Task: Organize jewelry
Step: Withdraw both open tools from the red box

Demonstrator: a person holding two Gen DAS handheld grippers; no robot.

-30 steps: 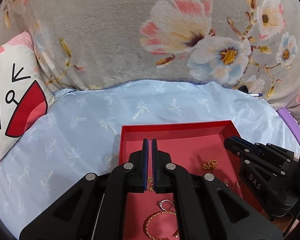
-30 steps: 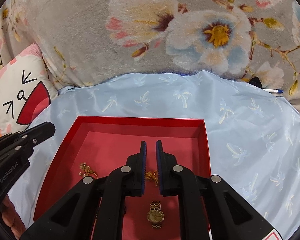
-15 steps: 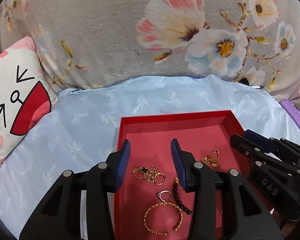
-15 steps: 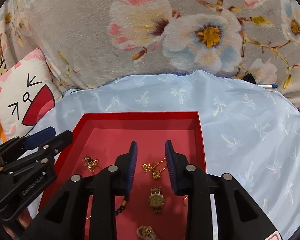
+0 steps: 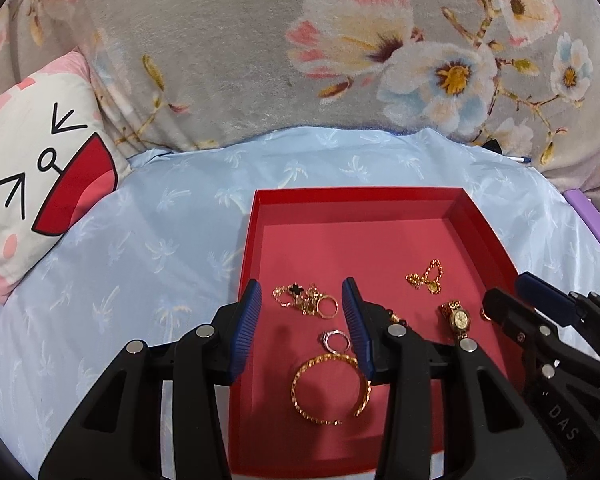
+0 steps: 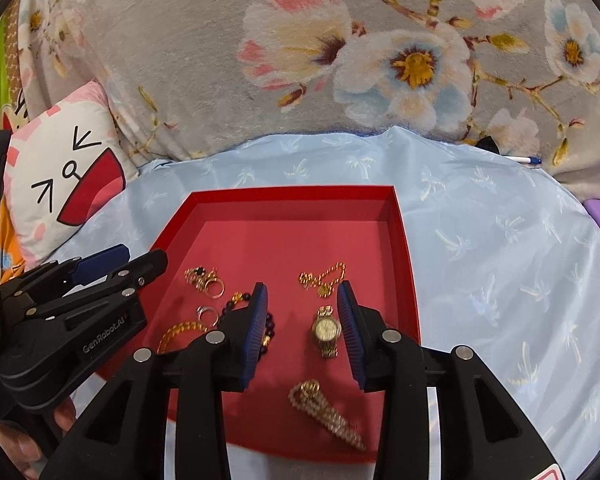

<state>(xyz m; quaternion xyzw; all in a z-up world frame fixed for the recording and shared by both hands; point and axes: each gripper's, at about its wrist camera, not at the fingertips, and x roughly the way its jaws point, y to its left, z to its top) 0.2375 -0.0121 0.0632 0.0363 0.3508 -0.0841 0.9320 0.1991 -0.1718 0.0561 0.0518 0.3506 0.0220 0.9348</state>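
A shallow red tray (image 5: 360, 208) (image 6: 292, 208) lies on a light blue sheet and holds loose jewelry. My left gripper (image 5: 302, 300) is open and empty above a gold chain with a black clover and a ring (image 5: 306, 300), with a silver ring (image 5: 334, 340) and a gold bangle (image 5: 330, 388) nearer. My right gripper (image 6: 300, 300) is open and empty over a gold watch (image 6: 326, 330), behind it a gold chain (image 6: 324, 276), nearer a pearl hair clip (image 6: 324, 408), left a black bead bracelet (image 6: 270, 324). The watch also shows in the left wrist view (image 5: 458, 320).
A grey floral blanket (image 5: 340, 60) rises behind the blue sheet (image 5: 140, 260). A white cartoon pillow (image 5: 40, 168) lies at the left. A pen (image 6: 524, 159) and a purple object (image 5: 592, 224) sit at the right edge.
Both grippers have opened from shut and pulled back and up, so more of the tray and its jewelry shows.
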